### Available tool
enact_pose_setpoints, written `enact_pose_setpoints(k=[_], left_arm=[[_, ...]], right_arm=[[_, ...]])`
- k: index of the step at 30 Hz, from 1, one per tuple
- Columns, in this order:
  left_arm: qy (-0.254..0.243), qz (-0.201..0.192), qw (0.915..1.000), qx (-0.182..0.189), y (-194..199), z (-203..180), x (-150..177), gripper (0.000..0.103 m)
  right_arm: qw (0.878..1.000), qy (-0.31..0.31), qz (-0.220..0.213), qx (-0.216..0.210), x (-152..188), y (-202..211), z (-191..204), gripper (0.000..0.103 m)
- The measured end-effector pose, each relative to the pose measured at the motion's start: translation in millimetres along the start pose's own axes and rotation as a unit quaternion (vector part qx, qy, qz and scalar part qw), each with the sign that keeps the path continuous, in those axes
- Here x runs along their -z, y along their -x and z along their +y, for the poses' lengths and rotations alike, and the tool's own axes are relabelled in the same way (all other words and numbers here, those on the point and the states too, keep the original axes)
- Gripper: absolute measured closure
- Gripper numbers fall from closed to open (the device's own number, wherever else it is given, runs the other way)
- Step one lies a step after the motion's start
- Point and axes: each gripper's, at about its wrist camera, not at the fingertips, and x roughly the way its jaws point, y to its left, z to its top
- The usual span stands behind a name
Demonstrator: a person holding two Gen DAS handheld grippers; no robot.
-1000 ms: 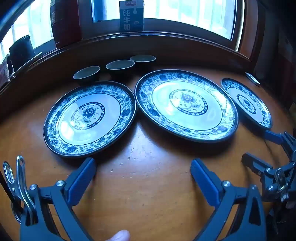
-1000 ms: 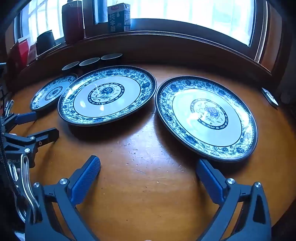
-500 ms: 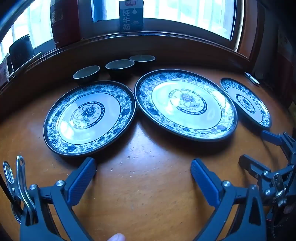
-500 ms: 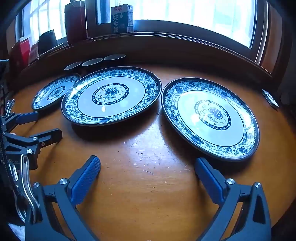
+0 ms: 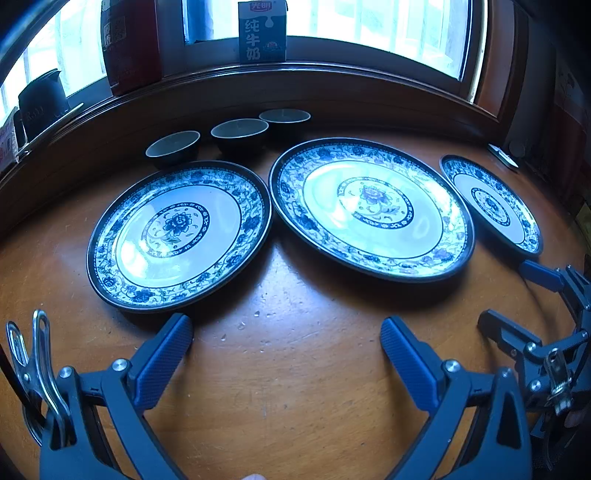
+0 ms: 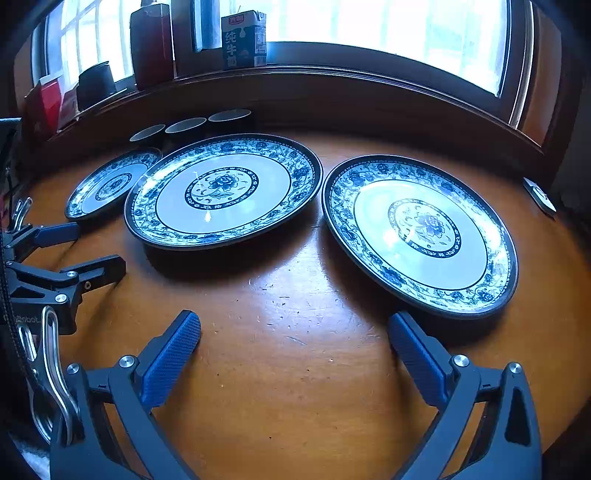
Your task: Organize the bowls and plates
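Note:
Three blue-and-white plates lie in a row on the wooden table: a left plate (image 5: pixel 177 232) (image 6: pixel 110 182), a middle plate (image 5: pixel 369 206) (image 6: pixel 221 190) and a right plate (image 5: pixel 491 203) (image 6: pixel 421 232). Three small dark bowls (image 5: pixel 240 129) (image 6: pixel 184 125) stand in a row behind them. My left gripper (image 5: pixel 286 343) is open and empty, just in front of the left and middle plates. My right gripper (image 6: pixel 293 341) is open and empty, in front of the middle and right plates. Each gripper shows at the edge of the other's view, the right one (image 5: pixel 517 295) and the left one (image 6: pixel 96 251).
A window sill runs behind the table with a milk carton (image 5: pixel 262 31) (image 6: pixel 243 38), a red box (image 5: pixel 129 44) (image 6: pixel 151 44) and a dark pot (image 5: pixel 42 98). A small flat object (image 6: pixel 539 194) lies at the table's far right edge.
My right gripper has drifted a little to the left, so the plates sit further right in its view. The left gripper has barely moved. Both stay open.

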Motion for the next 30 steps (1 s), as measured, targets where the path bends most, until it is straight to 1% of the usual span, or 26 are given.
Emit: enact_pose_setpoints(k=[4,24,28,30], left_arm=[[0.001,-0.001,1.0000,-0.001,0.2,0.9,0.1,0.000],[0.002,-0.001,1.0000,-0.003,-0.9,1.3,-0.1,0.000],[0.004,-0.001,1.0000,-0.005,-1.1,1.9,-0.4,0.000],[0.005,-0.001,1.0000,-0.006,-1.5,2.2,-0.6,0.000]], right_arm=[[1.000,0.004,-0.007,-0.008,1.6,1.7,-2.5,0.000],[1.000,-0.010,-0.014,-0.001,-2.6,-1.4,-3.2,0.000],[0.999,-0.021,-0.026,0.012,0.5,0.8,-5.8,0.007],[0.999,-0.025,-0.025,0.017,-0.2,-0.1,-7.2,0.007]])
